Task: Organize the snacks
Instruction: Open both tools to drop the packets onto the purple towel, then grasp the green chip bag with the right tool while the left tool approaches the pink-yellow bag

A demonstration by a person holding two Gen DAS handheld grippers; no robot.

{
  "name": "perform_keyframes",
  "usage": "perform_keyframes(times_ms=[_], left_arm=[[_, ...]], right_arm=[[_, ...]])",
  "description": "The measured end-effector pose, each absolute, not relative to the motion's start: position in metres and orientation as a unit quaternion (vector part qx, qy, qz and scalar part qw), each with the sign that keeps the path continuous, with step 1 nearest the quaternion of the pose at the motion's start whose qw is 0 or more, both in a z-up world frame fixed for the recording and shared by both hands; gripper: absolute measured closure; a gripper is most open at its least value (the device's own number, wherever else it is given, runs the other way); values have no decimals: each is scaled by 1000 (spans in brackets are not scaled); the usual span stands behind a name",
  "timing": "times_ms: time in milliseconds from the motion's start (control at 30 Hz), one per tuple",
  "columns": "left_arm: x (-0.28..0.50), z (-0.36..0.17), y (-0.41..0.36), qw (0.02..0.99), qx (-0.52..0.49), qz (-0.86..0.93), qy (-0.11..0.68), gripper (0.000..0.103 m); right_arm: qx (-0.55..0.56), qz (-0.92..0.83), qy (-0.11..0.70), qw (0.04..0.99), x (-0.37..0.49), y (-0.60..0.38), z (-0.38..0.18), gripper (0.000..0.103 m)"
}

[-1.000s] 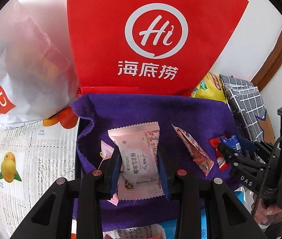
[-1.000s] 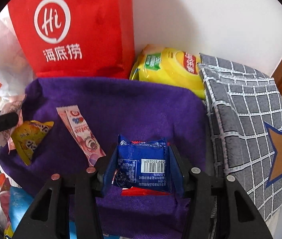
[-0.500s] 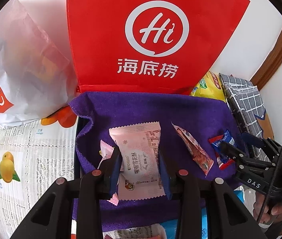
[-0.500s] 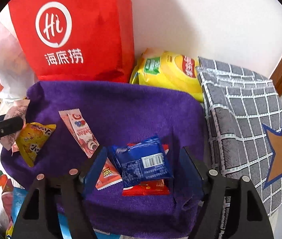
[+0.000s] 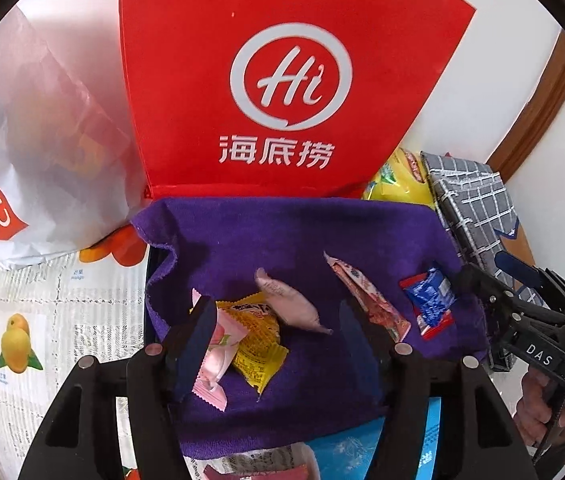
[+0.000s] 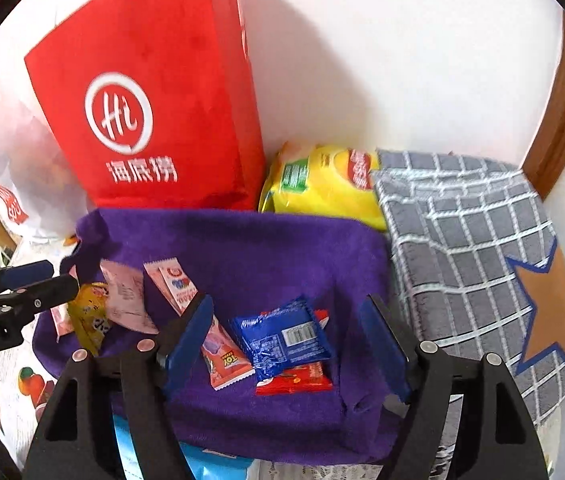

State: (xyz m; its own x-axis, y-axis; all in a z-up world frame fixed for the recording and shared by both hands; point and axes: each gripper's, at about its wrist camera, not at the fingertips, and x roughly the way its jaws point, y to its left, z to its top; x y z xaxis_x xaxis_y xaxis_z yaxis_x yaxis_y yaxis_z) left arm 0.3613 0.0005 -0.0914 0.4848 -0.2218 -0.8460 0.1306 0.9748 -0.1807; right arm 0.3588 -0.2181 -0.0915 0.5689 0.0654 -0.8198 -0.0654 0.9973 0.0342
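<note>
Nearest the left wrist camera, the left claw (image 5: 278,340) stands spread, gripping nothing; a light pink wrapper (image 5: 218,354) leans against its left finger. Just beyond lie a yellow packet (image 5: 256,340) and a pale pink pouch (image 5: 290,304), the pouch resting on the yellow packet's edge. All sit on the purple cloth (image 5: 282,232), which appears to serve as the sorting ground for loose snacks.

Nearest the right wrist camera, the right claw (image 6: 290,336) is likewise wide apart and empty. Between its fingers lies the blue packet (image 6: 282,336), on top of a red packet (image 6: 294,380), the two apparently stacked as like sizes. Touching them on the left is a long pink stick pack (image 6: 202,324), laid slantwise.

Item grouping, by judgement: smalls gathered in two clusters, one toward each end of the cloth, each within easy reach of its own claw. Whether either cluster is final cannot be told.

Farther back, against the white wall: a red bag (image 6: 154,120) standing upright, a yellow crisp bag (image 6: 322,184) wedged beside it, and a grey checked fabric box (image 6: 474,248) with a star patch at the right. At far left a white shopping bag (image 5: 22,160) slumps on the printed covering (image 5: 34,320) of the counter.
</note>
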Motion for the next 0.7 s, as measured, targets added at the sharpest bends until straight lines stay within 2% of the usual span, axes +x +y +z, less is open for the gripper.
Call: perform_keyframes(times_ms=[700], left_arm=[[302, -34, -7, 887, -23, -106, 448, 41]], right_arm=[[-9, -2, 434, 901, 274, -220, -49, 27]])
